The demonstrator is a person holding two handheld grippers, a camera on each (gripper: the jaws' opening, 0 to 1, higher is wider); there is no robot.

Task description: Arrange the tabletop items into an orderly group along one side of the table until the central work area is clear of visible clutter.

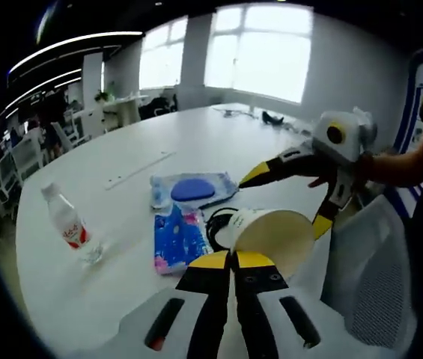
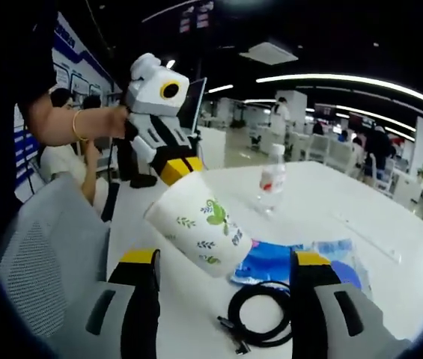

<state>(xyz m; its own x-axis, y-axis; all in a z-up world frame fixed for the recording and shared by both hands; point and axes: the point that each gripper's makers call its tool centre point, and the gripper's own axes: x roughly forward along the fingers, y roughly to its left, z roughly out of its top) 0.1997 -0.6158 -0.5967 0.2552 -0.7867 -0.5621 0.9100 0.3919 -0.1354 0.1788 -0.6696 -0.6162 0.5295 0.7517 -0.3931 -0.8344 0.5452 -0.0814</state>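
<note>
My left hand-held gripper point(image 1: 232, 262) is clamped on the rim of a paper cup point(image 1: 271, 238), its yellow-tipped jaws pressed together there with no gap between them. The cup lies tipped on its side in the air over the white bench point(image 1: 121, 149), its open mouth turned toward the left camera, so its inside shows but not its bottom. In the right gripper view the same cup point(image 2: 200, 224) shows its printed green leaves, and the left hand-held gripper point(image 2: 181, 168) reaches it from above; the cup's rim hides where the jaws bite.

My right hand-held gripper point(image 2: 224, 258) stands wide, nothing between its jaws, with the cup hanging ahead of it. In the left gripper view the right hand-held gripper point(image 1: 290, 194) comes in beyond the cup, one jaw above it and one partly hidden behind it.

Under and just behind the cup lies a coiled black cable point(image 2: 263, 318); in the left gripper view the cable point(image 1: 217, 221) is mostly covered by the cup. Beside the cable lies a blue printed packet point(image 1: 177, 241), and past that a clear packet with a blue oval thing inside point(image 1: 194, 188), what it is I cannot make out. A small plastic bottle with a red label point(image 1: 67, 218) stands well apart from the cup, a crumpled bit of clear wrapper point(image 1: 93, 256) near its foot. A mesh chair back point(image 2: 43, 254) is cut off at the edge near the bench.
</note>
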